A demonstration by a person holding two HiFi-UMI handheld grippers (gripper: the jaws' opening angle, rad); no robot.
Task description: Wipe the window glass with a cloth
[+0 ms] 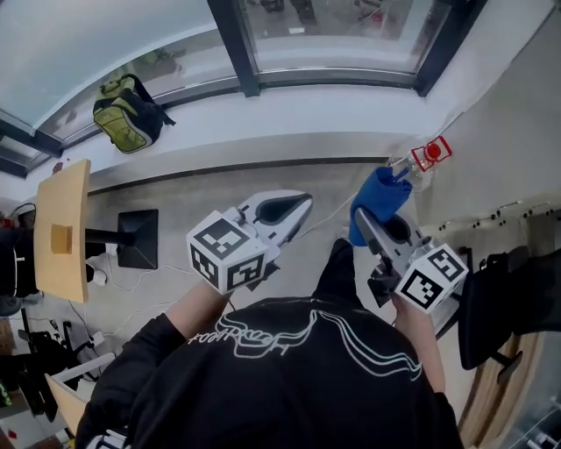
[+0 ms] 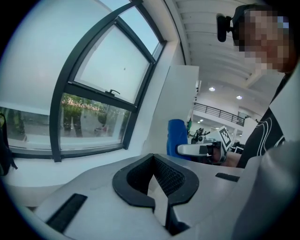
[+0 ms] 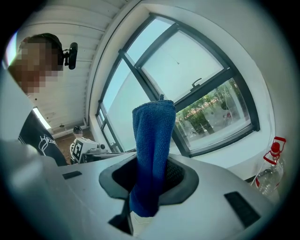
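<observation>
Head view: looks steeply down over a dark-sleeved person with both claws held above the floor [image 1: 202, 188]; left claw [image 1: 296, 204] left of centre, jaws together, nothing in them; right claw [image 1: 364, 217] to the right, clamped on a blue cloth [image 1: 379, 195] sticking out past its tips; just beyond the cloth, a clear bottle [image 1: 419, 167] with a red cap; farther off, the white sill [image 1: 289, 118] and then the window glass [image 1: 333, 26], well apart from the cloth; green backpack [image 1: 130, 112] on the sill at the far left; wooden table [image 1: 61, 228] at the left edge.

Left gripper view: left claw [image 2: 155, 185] closed on itself and empty; window glass [image 2: 112, 65] ahead and to the left; cloth [image 2: 176, 136] and right claw [image 2: 190, 150] off to the right.

Right gripper view: right claw [image 3: 147, 183] gripping the cloth [image 3: 152, 140], standing upright from between the pads; window glass [image 3: 187, 65] beyond, not touched by the cloth; bottle [image 3: 269, 173] at the right, below the window.
</observation>
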